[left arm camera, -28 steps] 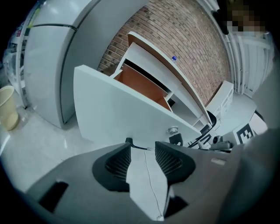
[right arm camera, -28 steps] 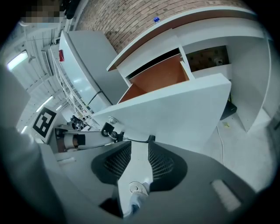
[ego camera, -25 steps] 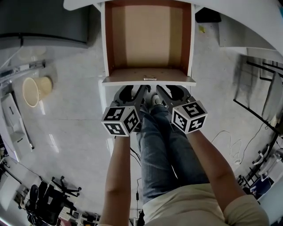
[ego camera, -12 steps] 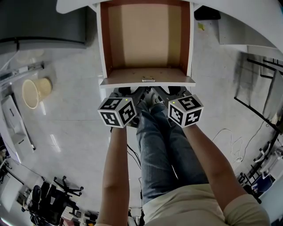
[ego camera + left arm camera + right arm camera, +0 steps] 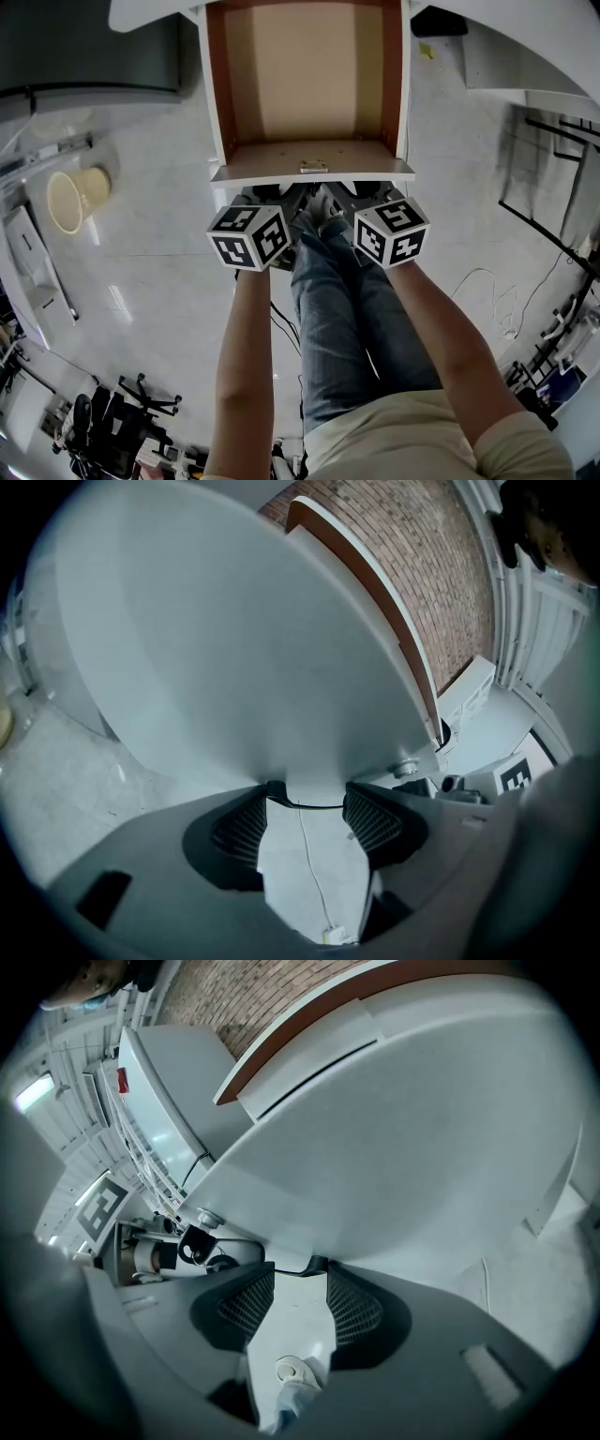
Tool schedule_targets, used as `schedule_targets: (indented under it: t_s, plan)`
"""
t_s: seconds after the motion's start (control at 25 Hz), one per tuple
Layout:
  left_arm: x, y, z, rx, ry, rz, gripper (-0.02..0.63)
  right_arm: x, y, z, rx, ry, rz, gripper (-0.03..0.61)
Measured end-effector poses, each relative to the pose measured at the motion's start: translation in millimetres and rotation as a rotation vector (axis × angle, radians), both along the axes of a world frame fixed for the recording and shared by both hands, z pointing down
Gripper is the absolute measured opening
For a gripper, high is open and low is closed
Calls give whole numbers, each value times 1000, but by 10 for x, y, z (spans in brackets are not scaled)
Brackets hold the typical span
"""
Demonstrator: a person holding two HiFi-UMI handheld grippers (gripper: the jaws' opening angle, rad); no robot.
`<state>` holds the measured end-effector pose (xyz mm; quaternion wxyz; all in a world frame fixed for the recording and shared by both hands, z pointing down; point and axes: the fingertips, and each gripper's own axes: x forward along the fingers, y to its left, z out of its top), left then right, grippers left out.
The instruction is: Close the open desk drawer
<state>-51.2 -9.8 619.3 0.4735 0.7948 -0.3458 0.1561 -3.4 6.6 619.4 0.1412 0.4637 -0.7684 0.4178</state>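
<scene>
- Both grippers have shifted up against the drawer front since a second ago; in the head view their dark jaws, then plain below the panel, are now tucked under its lower edge, and only the marker cubes and forearms show.
- Left gripper point(image 5: 309, 797): its jaws stand apart and have just been closing a little after spreading wide. Nothing is clasped between them; only floor and a thin white cable point(image 5: 312, 874) show through the gap. The tips meet the bottom edge of the white drawer front point(image 5: 234, 649).
- Right gripper point(image 5: 300, 1274): released too, its jaws likewise just easing inward with nothing gripped. Its tips sit at the same panel edge, and a shoe point(image 5: 293, 1372) shows far below.
- Open desk drawer point(image 5: 214, 89): pulled well out, directly ahead of the person and empty inside. Its far end runs under the desktop, which the frame cuts off.
- A small metal fitting point(image 5: 314, 167) on the front's inner face is too small to identify.
- Jeans-clad legs point(image 5: 342, 309) hide the floor beneath the grippers.
</scene>
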Motion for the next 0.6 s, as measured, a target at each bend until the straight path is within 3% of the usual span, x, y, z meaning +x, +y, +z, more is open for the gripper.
schedule_targets:
  t_s: [0.6]
  plan:
    - [-7,-19,-95,-13,17,-25,256,18,-11,-99,-11,11,18,172]
